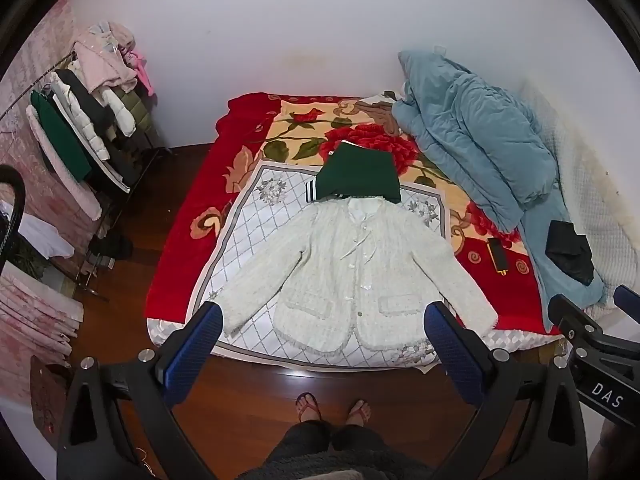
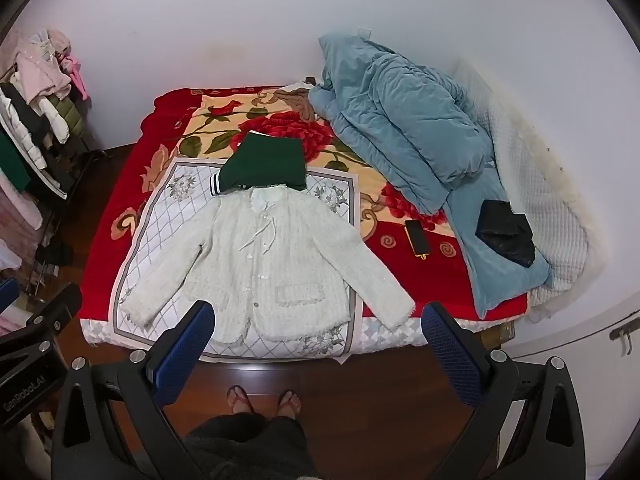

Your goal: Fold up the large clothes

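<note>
A white tweed jacket (image 1: 352, 272) (image 2: 264, 264) lies flat and face up on a white quilted cloth (image 1: 256, 208) (image 2: 160, 216) at the near end of the bed, both sleeves spread out. A folded green garment (image 1: 360, 172) (image 2: 266, 162) sits just beyond its collar. My left gripper (image 1: 326, 316) hangs open above the jacket's hem, holding nothing. My right gripper (image 2: 318, 314) is also open and empty, above the hem's right side. Both stay well clear of the fabric.
A red floral blanket (image 1: 240, 140) (image 2: 120, 224) covers the bed. A blue duvet (image 1: 480, 136) (image 2: 400, 120) is heaped at the right, with a black bag (image 1: 570, 250) (image 2: 506, 232) and a phone (image 1: 498, 256) (image 2: 417, 238). A clothes rack (image 1: 88, 120) stands left. A person's feet (image 1: 334, 408) stand on the wooden floor.
</note>
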Demonstrator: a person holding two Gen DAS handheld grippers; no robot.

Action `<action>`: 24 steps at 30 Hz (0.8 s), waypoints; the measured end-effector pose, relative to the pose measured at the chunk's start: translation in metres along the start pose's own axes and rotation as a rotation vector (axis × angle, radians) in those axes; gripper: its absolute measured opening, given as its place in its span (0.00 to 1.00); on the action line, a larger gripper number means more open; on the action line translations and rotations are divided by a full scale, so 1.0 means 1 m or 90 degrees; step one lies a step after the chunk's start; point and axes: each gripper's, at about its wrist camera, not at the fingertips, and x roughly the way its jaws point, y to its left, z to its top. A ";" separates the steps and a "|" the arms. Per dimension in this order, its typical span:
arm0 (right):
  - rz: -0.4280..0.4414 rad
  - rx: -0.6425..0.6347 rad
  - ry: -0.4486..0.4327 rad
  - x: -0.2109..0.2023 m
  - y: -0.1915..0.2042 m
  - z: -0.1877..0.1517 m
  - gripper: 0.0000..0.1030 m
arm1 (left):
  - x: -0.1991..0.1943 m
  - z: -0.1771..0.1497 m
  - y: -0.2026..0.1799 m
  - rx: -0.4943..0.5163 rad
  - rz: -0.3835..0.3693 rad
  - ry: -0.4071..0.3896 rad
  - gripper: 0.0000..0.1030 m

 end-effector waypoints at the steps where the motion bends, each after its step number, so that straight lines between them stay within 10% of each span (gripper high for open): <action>1: 0.000 0.000 0.000 0.000 0.000 0.002 1.00 | -0.003 -0.002 0.000 0.001 0.000 0.000 1.00; 24: 0.004 -0.001 -0.004 -0.005 0.001 0.004 1.00 | -0.010 0.002 -0.004 -0.002 -0.002 -0.004 1.00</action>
